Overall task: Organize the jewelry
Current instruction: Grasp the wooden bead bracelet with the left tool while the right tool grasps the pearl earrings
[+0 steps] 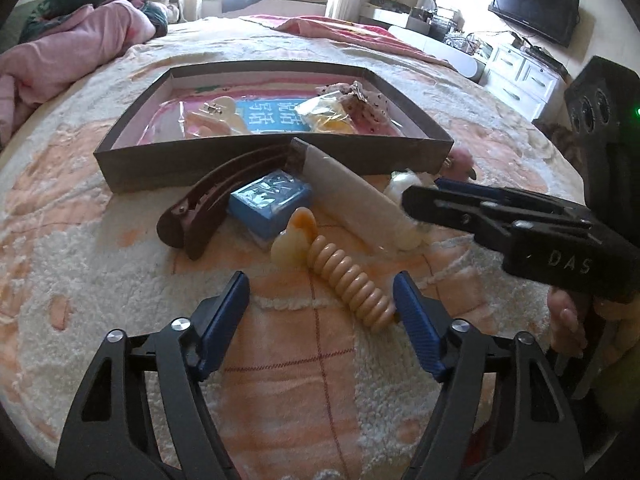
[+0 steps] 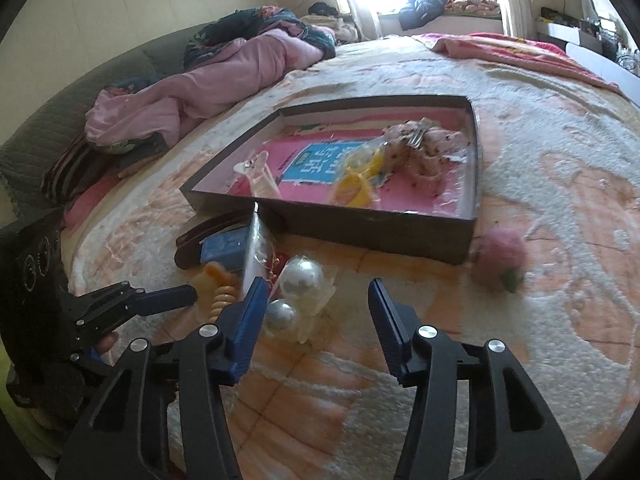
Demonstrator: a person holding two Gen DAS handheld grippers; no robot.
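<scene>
A dark shallow box [image 1: 280, 160] with a pink lining lies on the bed and holds a cream hair claw [image 1: 216, 116], a yellow bagged item [image 1: 328, 116] and a dotted scrunchie [image 1: 360, 100]. In front of it lie a brown hair clip [image 1: 200, 216], a small blue box [image 1: 268, 200], a long clear packet [image 1: 352, 192] and a beige ribbed clip [image 1: 348, 280]. My left gripper [image 1: 320, 292] is open, straddling the ribbed clip's near end. My right gripper [image 2: 318, 286] is open over two bagged pearl balls [image 2: 300, 276], which sit by its left finger.
A fluffy pink ball [image 2: 500, 260] lies at the box's right corner. Pink bedding [image 2: 200, 80] is piled at the far left of the bed. A white cabinet [image 1: 520, 76] with a television [image 1: 536, 8] stands beyond the bed's right edge. A hand [image 1: 568, 320] holds the right gripper.
</scene>
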